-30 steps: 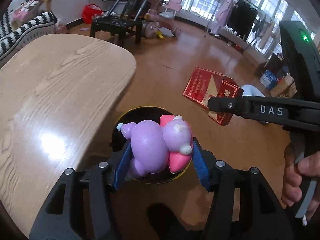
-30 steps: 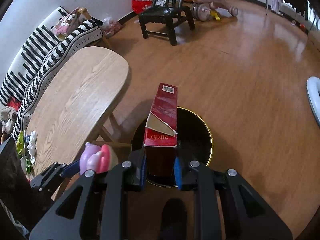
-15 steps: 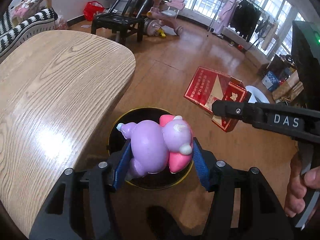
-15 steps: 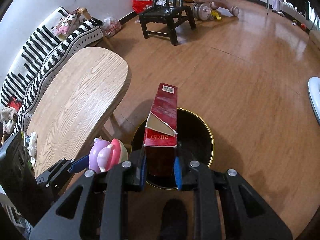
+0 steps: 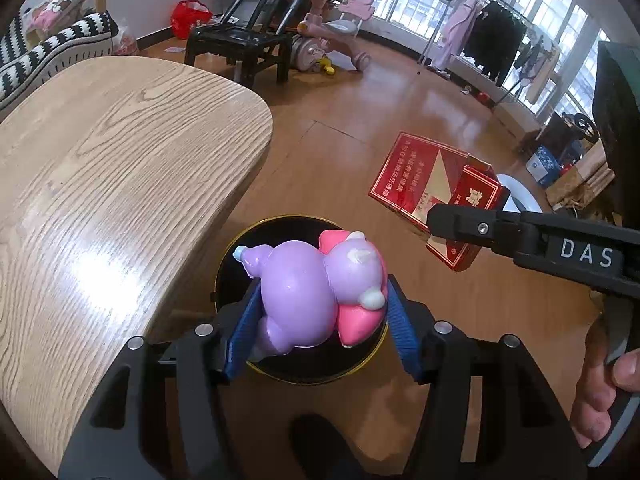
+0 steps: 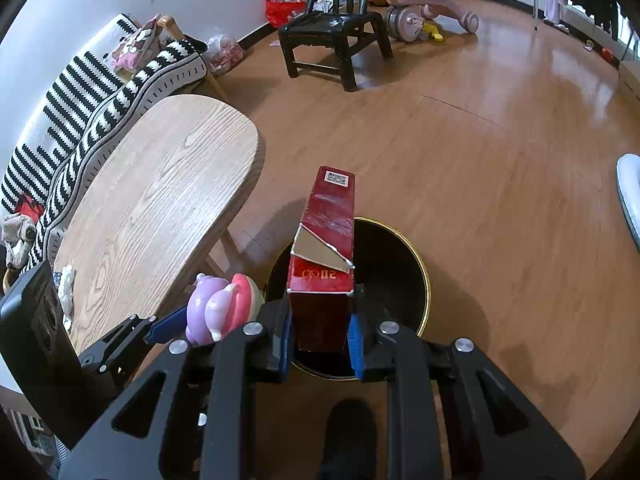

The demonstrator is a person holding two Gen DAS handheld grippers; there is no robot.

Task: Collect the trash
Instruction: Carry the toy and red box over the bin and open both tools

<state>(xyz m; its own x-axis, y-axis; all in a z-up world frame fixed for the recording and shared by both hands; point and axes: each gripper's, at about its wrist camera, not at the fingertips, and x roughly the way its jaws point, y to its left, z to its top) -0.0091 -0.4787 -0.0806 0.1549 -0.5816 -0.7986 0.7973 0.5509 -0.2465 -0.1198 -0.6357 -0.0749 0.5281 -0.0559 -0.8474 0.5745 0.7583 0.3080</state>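
Note:
My left gripper is shut on a purple and pink toy figure and holds it above a black bin with a gold rim on the floor. My right gripper is shut on a red cardboard box and holds it over the same bin. The box also shows in the left wrist view, to the right of the bin. The toy shows in the right wrist view, left of the box.
A light wooden table stands just left of the bin. A black chair, a pink ride-on toy and a striped sofa stand farther back. Bare wooden floor spreads to the right.
Both grippers have shifted slightly with their loads; the toy has come closer to the red box and the bin. Both grips are unchanged.

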